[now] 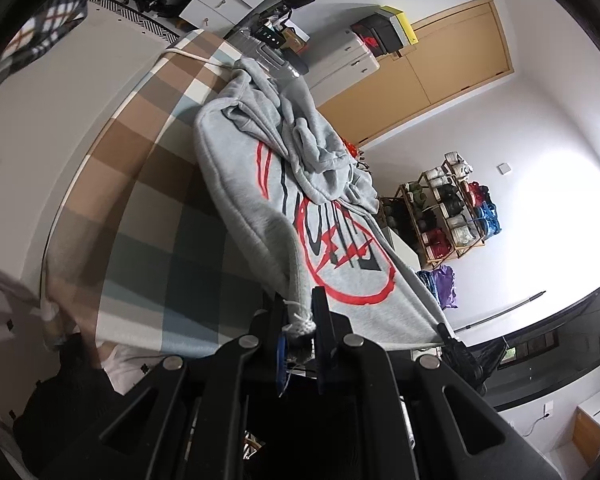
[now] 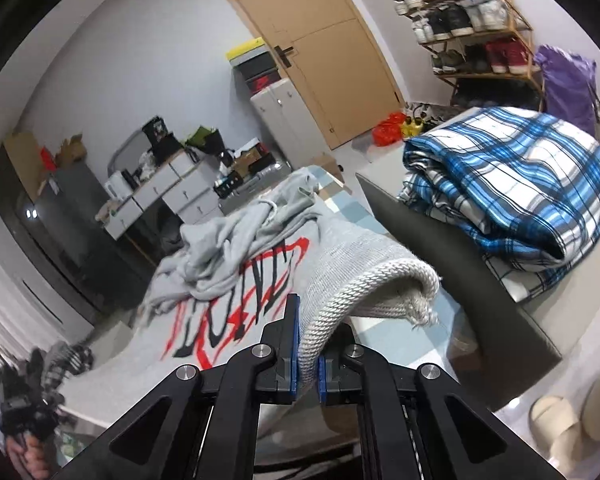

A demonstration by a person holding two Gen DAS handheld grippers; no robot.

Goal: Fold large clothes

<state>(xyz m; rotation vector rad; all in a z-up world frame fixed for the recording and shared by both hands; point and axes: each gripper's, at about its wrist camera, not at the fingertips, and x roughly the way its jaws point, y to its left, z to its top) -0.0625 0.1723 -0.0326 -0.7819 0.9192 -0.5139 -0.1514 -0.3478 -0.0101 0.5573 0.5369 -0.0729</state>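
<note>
One grey sweatshirt (image 1: 260,184) is seen, and two grippers are on it. The left gripper (image 1: 300,320) is closed tight on a ribbed corner of the hem, with frayed white threads showing between its jaws. The right gripper (image 2: 308,344) is likewise clamped on the ribbed hem (image 2: 364,284), which is curled over above the blue pads (image 2: 294,336).

The sweatshirt is made of thick light grey fleece, printed with a large red and black graphic of lettering inside a red ring (image 1: 340,256). Its upper part, with sleeves and hood, is bunched in a loose heap (image 1: 300,136) on the far end, and a white drawstring (image 2: 270,206) is visible there. The garment is spread over a checked bedcover (image 1: 160,184) in brown, pale blue and white squares, with the hem end raised off it by the two grippers.

One folded blue and white plaid quilt (image 2: 516,184) is laid on a grey surface beside the bed. One wooden door (image 2: 320,52) is seen in the back wall. One wooden shoe rack (image 2: 472,28) is filled with many pairs of shoes on its shelves; an exact count cannot be made. One purple bag (image 2: 568,80) is placed just beside the rack. Shoe boxes (image 2: 256,64) are stacked on a white cabinet (image 2: 280,112) near the door.
</note>
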